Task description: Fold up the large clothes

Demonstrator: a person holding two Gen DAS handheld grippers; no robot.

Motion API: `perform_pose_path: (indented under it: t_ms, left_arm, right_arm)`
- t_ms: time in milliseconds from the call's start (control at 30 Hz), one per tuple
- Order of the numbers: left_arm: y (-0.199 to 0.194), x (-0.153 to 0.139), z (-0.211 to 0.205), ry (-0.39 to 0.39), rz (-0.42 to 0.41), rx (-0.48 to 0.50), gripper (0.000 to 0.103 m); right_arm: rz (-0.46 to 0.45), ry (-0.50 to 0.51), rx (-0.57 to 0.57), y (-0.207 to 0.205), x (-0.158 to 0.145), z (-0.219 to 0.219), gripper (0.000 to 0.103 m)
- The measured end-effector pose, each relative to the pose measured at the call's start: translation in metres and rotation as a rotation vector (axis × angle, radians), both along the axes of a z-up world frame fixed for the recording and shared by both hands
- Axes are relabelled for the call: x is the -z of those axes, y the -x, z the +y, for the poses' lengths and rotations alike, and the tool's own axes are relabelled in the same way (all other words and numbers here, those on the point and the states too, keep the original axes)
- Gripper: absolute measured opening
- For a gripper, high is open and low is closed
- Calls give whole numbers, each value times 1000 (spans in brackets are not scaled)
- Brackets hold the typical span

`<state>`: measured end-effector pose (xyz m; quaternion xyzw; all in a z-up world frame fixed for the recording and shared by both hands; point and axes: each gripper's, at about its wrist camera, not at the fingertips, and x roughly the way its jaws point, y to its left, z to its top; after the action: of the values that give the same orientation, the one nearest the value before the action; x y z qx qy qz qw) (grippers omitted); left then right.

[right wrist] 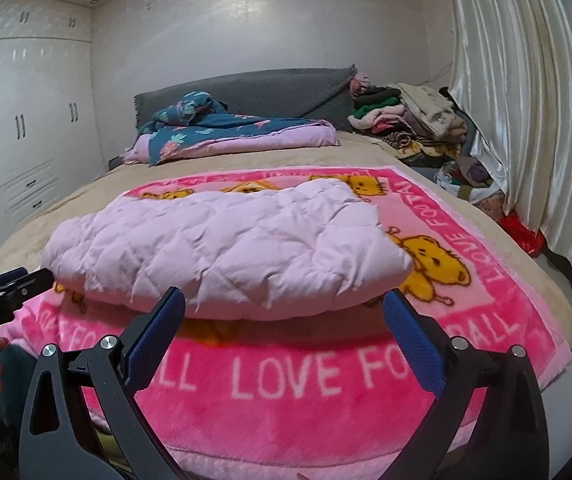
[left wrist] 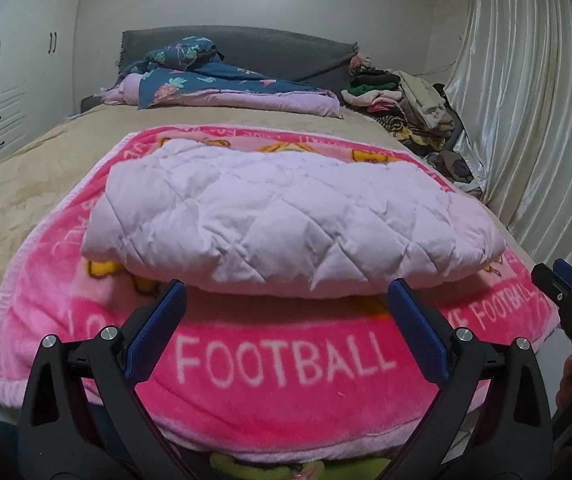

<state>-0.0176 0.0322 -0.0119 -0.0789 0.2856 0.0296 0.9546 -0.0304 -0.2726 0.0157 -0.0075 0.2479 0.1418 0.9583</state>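
- Left gripper [left wrist: 286,300] is spread wide with nothing in it, blue pads just short of the near edge of the folded quilt.
- Right gripper [right wrist: 284,308] is the same deal: gaping, empty, hovering near that same edge.
- Each one shows up at the edge of the other's view, so they're side by side.
- Lilac quilted quilt [left wrist: 286,216] sits folded into a puffy rectangle on top of the pink football blanket [left wrist: 286,356], roughly in its middle.
- That blanket lies flat over the tan bed cover [left wrist: 26,184] at the foot of the bed.
- Further back there's a blue floral duvet [left wrist: 206,80] by the grey headboard [left wrist: 286,52], plus a messy clothes pile [left wrist: 402,100] beside the curtain [left wrist: 534,120].
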Motion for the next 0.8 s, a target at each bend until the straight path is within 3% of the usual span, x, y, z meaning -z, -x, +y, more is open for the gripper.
perform_pose_path:
  t_ms: [333,800]
  left_arm:
    - [-2,17,-7,-8,29,12,94]
    - [-3,17,-1,-7,42,-1,94]
  right_arm:
    - [71,-4,-39,-4,25,20,99]
    - [73,10,-49,-5,23,28,99]
